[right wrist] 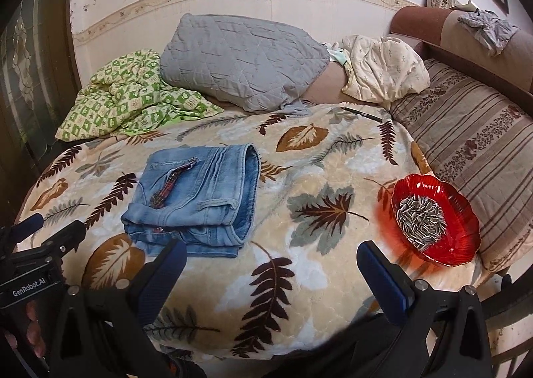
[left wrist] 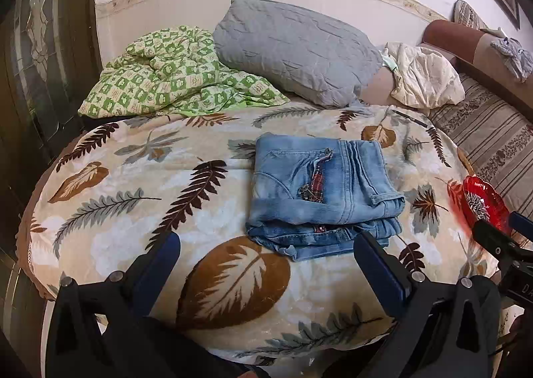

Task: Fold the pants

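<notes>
**Two open grippers, one folded pair of jeans**

Two blue-padded fingers frame our left wrist view, spread wide with nothing between them: the left gripper (left wrist: 266, 254) holds nothing and hangs above the leaf-patterned blanket (left wrist: 116, 211). Just beyond its fingertips lie the pants (left wrist: 319, 194), light blue jeans folded into a compact rectangle, layers stacked, a belt loop and a dark red trim strip showing on top. The right-hand finger's tip overlaps the near edge of the stack in the picture; we cannot tell whether it touches the cloth. Behind the jeans, a grey quilted pillow (left wrist: 296, 51) leans against the wall, with a green checked quilt (left wrist: 173, 78) crumpled to its left and a cream cloth (left wrist: 426, 75) bunched to its right. A red dish (left wrist: 483, 201) sits at the right edge of the blanket, partly behind the right gripper (left wrist: 509, 228), whose spread we cannot judge from this side.

From the right wrist view, we see the right gripper's own fingers likewise wide apart and holding nothing, poised over bare blanket. The jeans lie to the left, the left-hand fingertip near their closest corner. The red dish, filled with striped sunflower seeds (right wrist: 419, 221), rests to the right, just beyond the other fingertip. A thin dark pen (right wrist: 363, 114) lies on the blanket's far edge, near the pillow. The other handheld unit shows at the lower left.
</notes>
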Available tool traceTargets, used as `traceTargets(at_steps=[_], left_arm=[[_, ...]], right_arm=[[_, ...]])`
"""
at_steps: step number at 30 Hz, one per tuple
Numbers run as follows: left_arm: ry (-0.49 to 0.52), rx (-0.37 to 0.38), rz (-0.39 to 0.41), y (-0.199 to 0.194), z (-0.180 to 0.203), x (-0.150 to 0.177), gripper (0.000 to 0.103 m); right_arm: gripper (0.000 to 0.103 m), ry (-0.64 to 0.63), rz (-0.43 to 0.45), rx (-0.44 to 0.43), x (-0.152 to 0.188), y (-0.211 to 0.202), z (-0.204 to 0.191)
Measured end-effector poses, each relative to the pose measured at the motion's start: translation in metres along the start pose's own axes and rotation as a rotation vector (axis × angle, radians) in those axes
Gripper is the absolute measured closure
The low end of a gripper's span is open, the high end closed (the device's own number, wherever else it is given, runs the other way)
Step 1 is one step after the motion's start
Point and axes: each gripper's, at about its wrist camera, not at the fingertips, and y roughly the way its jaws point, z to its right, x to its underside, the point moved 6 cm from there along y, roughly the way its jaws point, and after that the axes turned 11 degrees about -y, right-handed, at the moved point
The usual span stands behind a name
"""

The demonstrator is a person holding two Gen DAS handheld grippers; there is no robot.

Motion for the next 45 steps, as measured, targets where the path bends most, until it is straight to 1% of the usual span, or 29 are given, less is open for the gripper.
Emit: traceTargets(at_steps=[8, 45], left_arm=[[0.015, -0.003, 0.0, -0.0004, 0.0028, 0.0015, 0.0], [0.02, 0.003, -0.005, -0.0003, 0.0073, 0.004, 0.0]], right_arm=[[0.0, -0.001, 0.001, 0.0, 0.0, -0.0016, -0.0015], [0.0, 0.0, -0.006, -0.001, 0.0035, 0.0017, -0.0043]])
